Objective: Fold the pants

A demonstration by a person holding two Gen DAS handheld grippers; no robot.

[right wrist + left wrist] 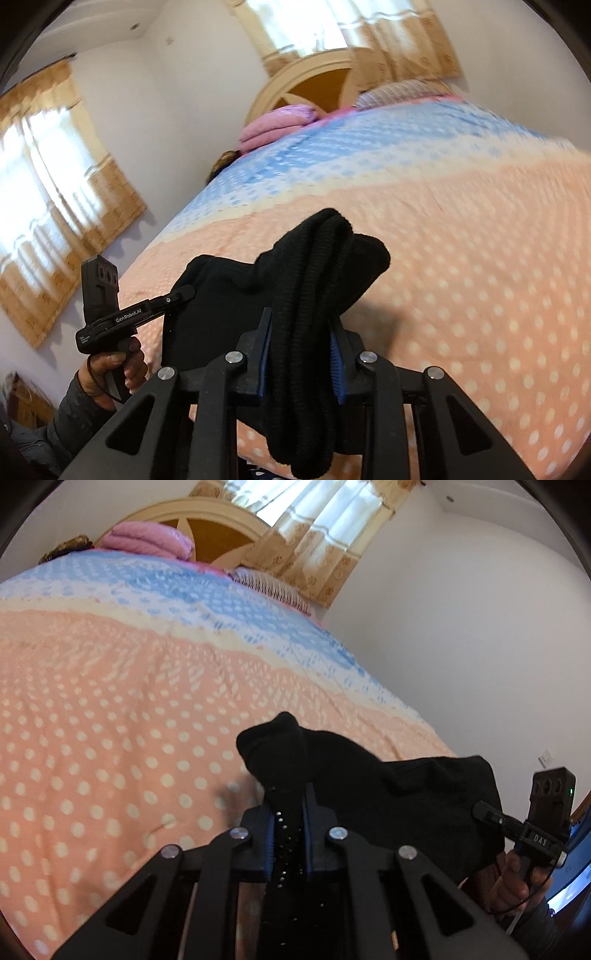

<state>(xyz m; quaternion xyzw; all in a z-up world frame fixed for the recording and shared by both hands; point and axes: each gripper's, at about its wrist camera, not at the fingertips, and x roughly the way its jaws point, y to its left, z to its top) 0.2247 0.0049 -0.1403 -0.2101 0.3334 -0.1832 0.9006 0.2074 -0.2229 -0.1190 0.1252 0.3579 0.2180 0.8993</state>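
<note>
Both grippers have hold of the black pants above the near edge of the bed. On my left gripper the two fingers are pressed tight together on a thin layer of the dark cloth, which runs down between the blue pads and bunches into a rounded lump just past the fingertips; small shiny studs dot the cloth along the gap. On my right gripper the fingers are clamped on a much thicker bundle, a ribbed, knitted band folded over on itself, with the blue pads squeezing it from both sides and a loose end hanging down below them. Between the two grips the pants stretch across as a dark sheet, lifted off the bedspread, which is peach with white dots near me and turns blue and white farther up the bed. From the left wrist view I see the right hand wrapped around its handle at the right edge, and from the right wrist view the left hand, in a grey sleeve, gripping the other handle. At the far end of the bed lie a folded pink blanket and a cream headboard, with patterned curtains behind.
</note>
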